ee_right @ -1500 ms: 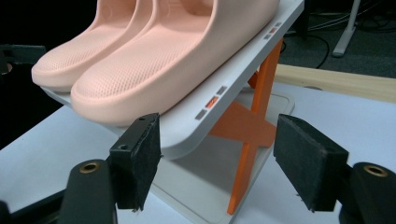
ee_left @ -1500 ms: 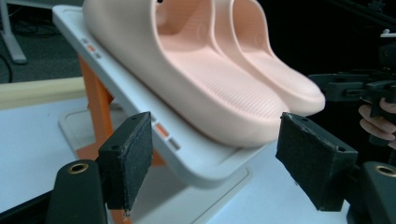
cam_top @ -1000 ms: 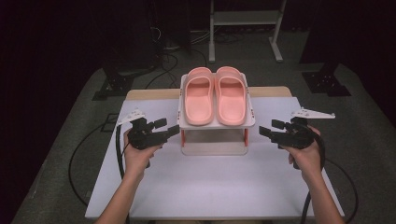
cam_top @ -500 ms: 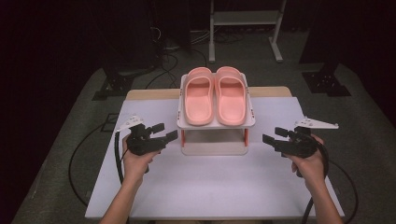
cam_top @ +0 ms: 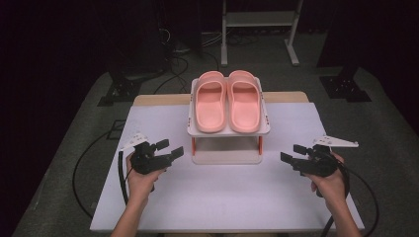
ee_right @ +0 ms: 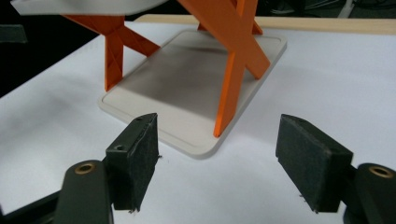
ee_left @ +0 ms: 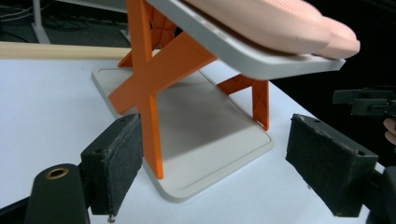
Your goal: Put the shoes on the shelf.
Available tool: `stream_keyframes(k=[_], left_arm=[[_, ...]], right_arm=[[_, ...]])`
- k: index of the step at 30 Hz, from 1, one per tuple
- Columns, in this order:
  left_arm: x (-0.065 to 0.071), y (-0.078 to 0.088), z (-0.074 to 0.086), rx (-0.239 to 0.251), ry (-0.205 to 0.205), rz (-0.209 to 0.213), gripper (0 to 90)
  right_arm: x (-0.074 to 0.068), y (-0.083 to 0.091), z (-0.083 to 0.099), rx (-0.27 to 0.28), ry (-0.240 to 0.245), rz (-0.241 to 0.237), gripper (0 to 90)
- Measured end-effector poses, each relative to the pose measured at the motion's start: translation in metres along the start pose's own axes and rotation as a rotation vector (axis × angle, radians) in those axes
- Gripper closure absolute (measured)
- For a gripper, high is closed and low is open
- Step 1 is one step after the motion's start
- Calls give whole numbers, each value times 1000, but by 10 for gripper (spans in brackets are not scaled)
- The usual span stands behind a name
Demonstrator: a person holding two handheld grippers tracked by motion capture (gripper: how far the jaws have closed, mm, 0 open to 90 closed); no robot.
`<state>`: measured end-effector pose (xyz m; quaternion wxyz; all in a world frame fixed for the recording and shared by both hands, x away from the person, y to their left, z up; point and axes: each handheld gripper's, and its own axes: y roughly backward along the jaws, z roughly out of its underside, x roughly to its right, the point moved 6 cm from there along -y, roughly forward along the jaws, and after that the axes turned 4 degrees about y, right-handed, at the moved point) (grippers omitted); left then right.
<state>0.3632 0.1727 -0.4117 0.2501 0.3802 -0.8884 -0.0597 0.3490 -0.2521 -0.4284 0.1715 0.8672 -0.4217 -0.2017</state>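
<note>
Hovering either side of the shoe rack (cam_top: 228,132), both grippers w/ fingers apart, nothing between them. Left gripper (cam_top: 170,149) has just been opening its jaws; the rack's orange leg (ee_left: 150,116) sits just ahead of its pads. Right gripper (cam_top: 291,154) faces the base plate (ee_right: 187,79) from the opposite side. 2 pink slippers (cam_top: 228,101) lie on the top shelf, above & beyond both sets of fingers. Likely 0 progress so far: rack & slippers untouched, approach, grasp & any move left.

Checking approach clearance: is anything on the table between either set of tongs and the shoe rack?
Nothing visible. Bare white table lies between the left tongs and the rack, and between the right tongs and it. Both stand open and empty.
</note>
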Motion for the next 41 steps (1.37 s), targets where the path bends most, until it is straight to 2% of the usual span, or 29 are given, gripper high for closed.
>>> stream_keyframes(k=[13,20,22,29,41], left_arm=[[-3,8,24,13,-5,-22,175],[-8,12,42,20,-12,-51,169],[-8,13,44,21,-4,-54,169],[-8,18,46,38,-16,-65,167],[-13,14,63,5,-11,-70,128]], right_arm=[[-1,-2,25,-8,8,-2,292],[-4,-2,39,1,14,-1,292],[-4,-2,40,3,9,-1,293],[-6,-2,50,7,11,-2,291],[-4,-5,73,-7,8,1,278]])
